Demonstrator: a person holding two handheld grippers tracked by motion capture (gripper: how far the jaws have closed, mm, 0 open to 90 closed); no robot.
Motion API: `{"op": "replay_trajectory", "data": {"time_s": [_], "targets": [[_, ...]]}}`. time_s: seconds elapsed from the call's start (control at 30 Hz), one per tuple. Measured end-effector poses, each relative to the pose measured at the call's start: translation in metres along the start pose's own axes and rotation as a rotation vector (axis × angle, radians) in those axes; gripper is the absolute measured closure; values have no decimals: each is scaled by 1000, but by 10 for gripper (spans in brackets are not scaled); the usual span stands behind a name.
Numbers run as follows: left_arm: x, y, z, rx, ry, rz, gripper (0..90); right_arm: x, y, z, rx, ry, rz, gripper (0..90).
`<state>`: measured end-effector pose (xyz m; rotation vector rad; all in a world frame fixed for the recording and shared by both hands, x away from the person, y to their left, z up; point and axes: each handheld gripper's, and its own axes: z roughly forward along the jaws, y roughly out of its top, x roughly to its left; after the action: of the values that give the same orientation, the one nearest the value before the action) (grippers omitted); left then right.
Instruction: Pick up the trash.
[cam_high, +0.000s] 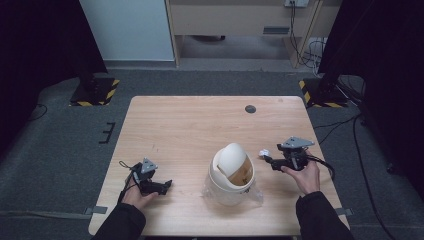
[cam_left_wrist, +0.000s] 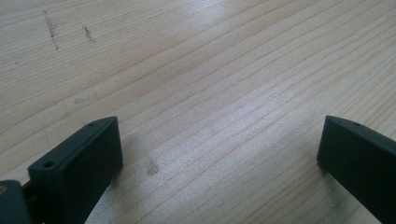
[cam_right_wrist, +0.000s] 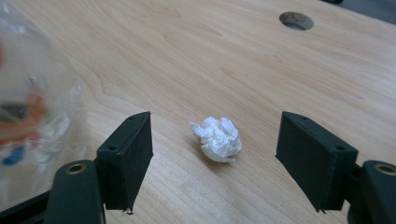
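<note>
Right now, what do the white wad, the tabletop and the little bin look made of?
White wad: crumpled tissue or paper, matte, creased.
Tabletop: light wood or wood-look laminate, visible grain, slight sheen.
Bin: likely smooth cream plastic with a swing lid; clear crinkly liner.

Soft overhead light falls evenly on the counter (cam_high: 190, 125), while both far corners of the room sink into black. Pale glare streaks its grain in the left gripper view; clear plastic (cam_right_wrist: 32, 107), perhaps a bag, blurs at the right gripper view's left edge.

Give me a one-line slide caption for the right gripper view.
Open right gripper lined up on a crumpled white paper ball lying on the wooden table.
</note>
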<state>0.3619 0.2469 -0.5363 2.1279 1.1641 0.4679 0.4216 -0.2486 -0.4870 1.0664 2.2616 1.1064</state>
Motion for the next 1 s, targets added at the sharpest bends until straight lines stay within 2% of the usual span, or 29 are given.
{"op": "replay_trajectory", "data": {"time_s": [0.23,0.43,0.63,1.0], "targets": [[0,0,0,0,0,0,0,-2,-1,17,35,-2,-19,304],[0,0,0,0,0,0,0,-7,-4,27,58,-4,-9,329],[0,0,0,0,0,0,0,-8,-6,37,100,-2,-29,355],[0,0,0,0,0,0,0,-8,-6,45,138,7,-34,442]]}}
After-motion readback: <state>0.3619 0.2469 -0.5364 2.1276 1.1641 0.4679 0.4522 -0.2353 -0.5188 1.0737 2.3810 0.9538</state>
